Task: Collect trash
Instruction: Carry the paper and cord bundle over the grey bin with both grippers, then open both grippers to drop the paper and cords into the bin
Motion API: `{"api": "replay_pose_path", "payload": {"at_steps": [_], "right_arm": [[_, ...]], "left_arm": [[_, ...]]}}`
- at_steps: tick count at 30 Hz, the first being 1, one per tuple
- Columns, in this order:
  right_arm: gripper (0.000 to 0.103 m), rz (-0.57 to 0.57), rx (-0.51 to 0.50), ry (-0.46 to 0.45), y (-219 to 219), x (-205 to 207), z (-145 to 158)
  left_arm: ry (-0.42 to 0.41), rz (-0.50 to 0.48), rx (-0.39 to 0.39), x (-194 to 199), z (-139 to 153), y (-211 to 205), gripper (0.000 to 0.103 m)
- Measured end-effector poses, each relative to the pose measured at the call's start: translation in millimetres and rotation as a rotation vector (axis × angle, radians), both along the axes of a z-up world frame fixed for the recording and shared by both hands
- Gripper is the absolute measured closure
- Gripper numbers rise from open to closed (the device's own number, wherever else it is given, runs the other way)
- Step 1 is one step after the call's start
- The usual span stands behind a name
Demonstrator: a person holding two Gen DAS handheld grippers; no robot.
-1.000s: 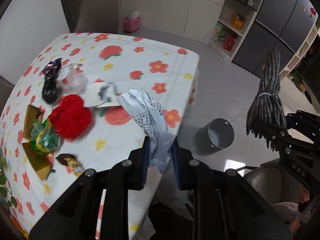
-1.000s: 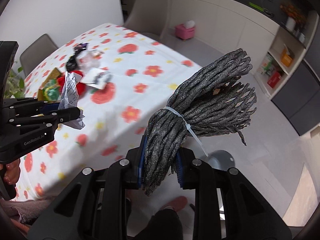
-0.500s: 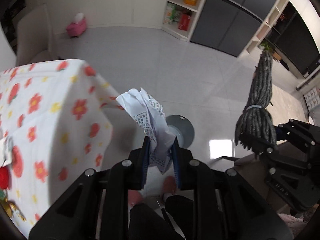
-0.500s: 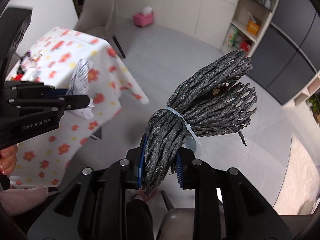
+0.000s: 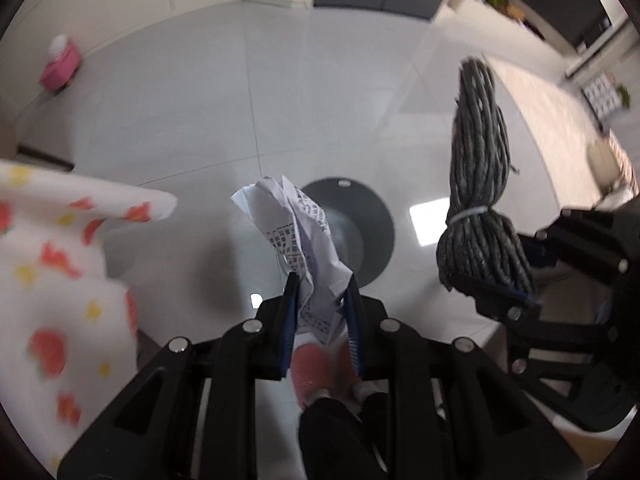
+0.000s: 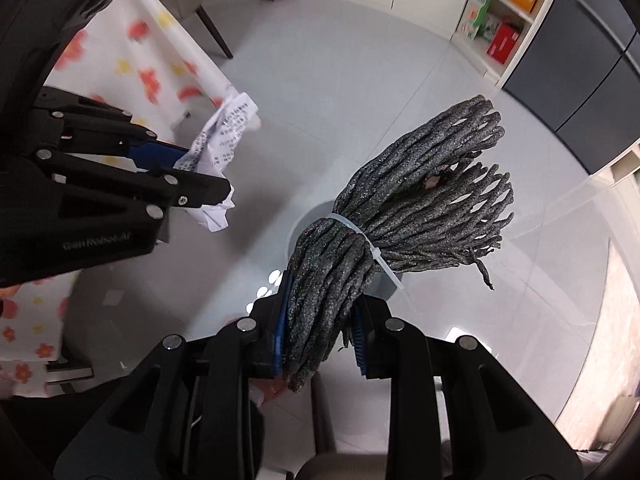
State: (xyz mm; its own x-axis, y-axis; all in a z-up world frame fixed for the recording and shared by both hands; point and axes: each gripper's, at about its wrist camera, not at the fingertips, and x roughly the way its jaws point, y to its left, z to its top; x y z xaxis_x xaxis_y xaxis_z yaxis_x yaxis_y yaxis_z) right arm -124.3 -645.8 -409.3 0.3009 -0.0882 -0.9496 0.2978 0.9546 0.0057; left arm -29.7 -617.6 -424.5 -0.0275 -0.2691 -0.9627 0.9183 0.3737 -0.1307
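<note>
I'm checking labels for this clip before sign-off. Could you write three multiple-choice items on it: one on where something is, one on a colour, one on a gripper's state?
1. Where is the grey bin?
A. On the flowered tablecloth
B. On the floor below the left gripper
C. On a shelf

2. What colour is the tie around the grey cord bundle?
A. White
B. Red
C. Black

3. What is the left gripper doing?
A. Open and empty
B. Closed on the cord bundle
C. Closed on the crumpled printed paper

Answers:
1 B: the left wrist view looks down past the crumpled printed paper onto the bin's round opening on the pale floor.
2 A: a white tie cinches the bundle in both views.
3 C: the paper sits pinched between its blue pads; the right gripper holds the bundle.
</note>
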Motion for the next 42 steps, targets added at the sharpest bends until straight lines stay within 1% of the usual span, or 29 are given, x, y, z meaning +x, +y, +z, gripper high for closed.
{"api": "replay_pose_path", "payload": {"at_steps": [1,5,9,10,11,13,14,15,17,18,20,24,27,28,29,33,36,39,41,42], "right_arm": [[0.079,0.006,-0.003,0.003,-4,3,-19],[0.079,0.011,0.004,0.014,-12,10,-72],[0.077,0.017,0.011,0.022,-21,11,-114],[0.076,0.018,0.014,0.020,-23,11,-118],[0.072,0.019,0.011,0.020,-24,10,-124],[0.053,0.025,0.002,0.015,-25,7,-134],[0.034,0.026,-0.009,0.004,-25,3,-135],[0.028,0.024,-0.023,-0.008,-26,0,-134],[0.028,0.020,-0.029,-0.008,-26,-2,-137],[0.028,0.013,-0.028,-0.006,-27,-4,-136],[0.028,0.002,-0.021,-0.008,-28,-6,-133],[0.028,-0.003,-0.022,-0.010,-31,-10,-120],[0.028,-0.009,-0.026,-0.010,-30,-13,-100],[0.028,-0.012,-0.025,-0.012,-41,-7,-98],[0.028,-0.016,-0.027,-0.014,-40,-8,-91],[0.028,-0.035,-0.021,-0.034,-33,-14,-47],[0.028,-0.035,-0.020,-0.041,-27,-15,-13],[0.028,-0.019,-0.020,-0.045,-17,-13,28],[0.028,0.004,-0.025,-0.045,-9,-11,53],[0.028,0.021,-0.029,-0.053,-2,-10,71]], "left_arm": [[-0.002,-0.021,0.011,1,-18,-6,0.080],[-0.011,-0.075,0.024,7,-77,-24,0.080],[-0.018,-0.110,0.020,14,-122,-41,0.079],[-0.021,-0.119,0.016,15,-132,-46,0.078],[-0.022,-0.128,0.012,16,-139,-46,0.077],[-0.025,-0.142,0.008,17,-152,-53,0.076],[-0.023,-0.145,0.010,17,-157,-55,0.072],[-0.023,-0.146,0.015,17,-161,-58,0.069],[-0.020,-0.148,0.019,14,-163,-60,0.057],[-0.025,-0.147,0.021,15,-163,-59,0.056],[-0.025,-0.144,0.022,14,-159,-59,0.052],[-0.028,-0.148,0.026,11,-142,-54,0.049],[-0.035,-0.144,0.027,14,-120,-53,0.049],[-0.035,-0.136,0.027,14,-110,-49,0.049],[-0.031,-0.124,0.025,16,-101,-46,0.049],[-0.016,-0.070,0.014,14,-52,-26,0.049],[-0.032,-0.042,0.008,17,-12,-13,0.049],[-0.053,-0.009,-0.003,15,29,2,0.049],[-0.058,0.035,-0.005,11,56,15,0.048],[-0.059,0.065,-0.005,12,68,22,0.047]]}}
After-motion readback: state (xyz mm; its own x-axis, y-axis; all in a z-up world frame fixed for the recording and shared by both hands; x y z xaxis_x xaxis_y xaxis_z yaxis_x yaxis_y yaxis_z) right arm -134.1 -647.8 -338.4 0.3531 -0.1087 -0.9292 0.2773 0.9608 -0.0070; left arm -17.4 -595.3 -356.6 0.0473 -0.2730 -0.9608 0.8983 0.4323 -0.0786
